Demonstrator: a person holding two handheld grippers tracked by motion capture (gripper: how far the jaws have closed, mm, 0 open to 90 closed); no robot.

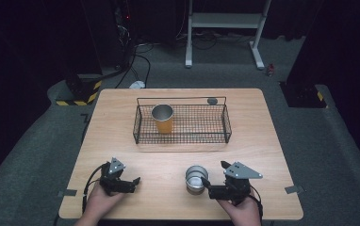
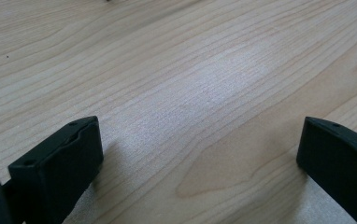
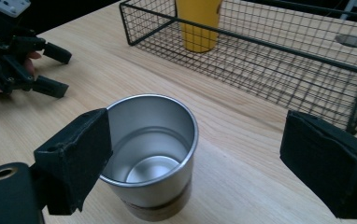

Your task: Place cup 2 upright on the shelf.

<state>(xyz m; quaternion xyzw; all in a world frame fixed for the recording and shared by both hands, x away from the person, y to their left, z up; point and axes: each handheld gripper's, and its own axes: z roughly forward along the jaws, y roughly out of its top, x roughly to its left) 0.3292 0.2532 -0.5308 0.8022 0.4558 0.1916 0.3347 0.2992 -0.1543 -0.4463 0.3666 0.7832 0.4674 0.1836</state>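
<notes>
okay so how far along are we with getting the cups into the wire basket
About halfway, by the look of it. Done: the yellow cup stands upright inside the wire basket. In hand: the right gripper is open around the silver cup, which stands on the table and isn't gripped yet. Left: close on it, lift it and set it in the basket. The left gripper is open over bare wood.

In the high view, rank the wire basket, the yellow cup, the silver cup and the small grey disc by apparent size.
1. wire basket
2-3. yellow cup and silver cup: look alike; the silver one is nearer the camera, so unranked
4. small grey disc
</notes>
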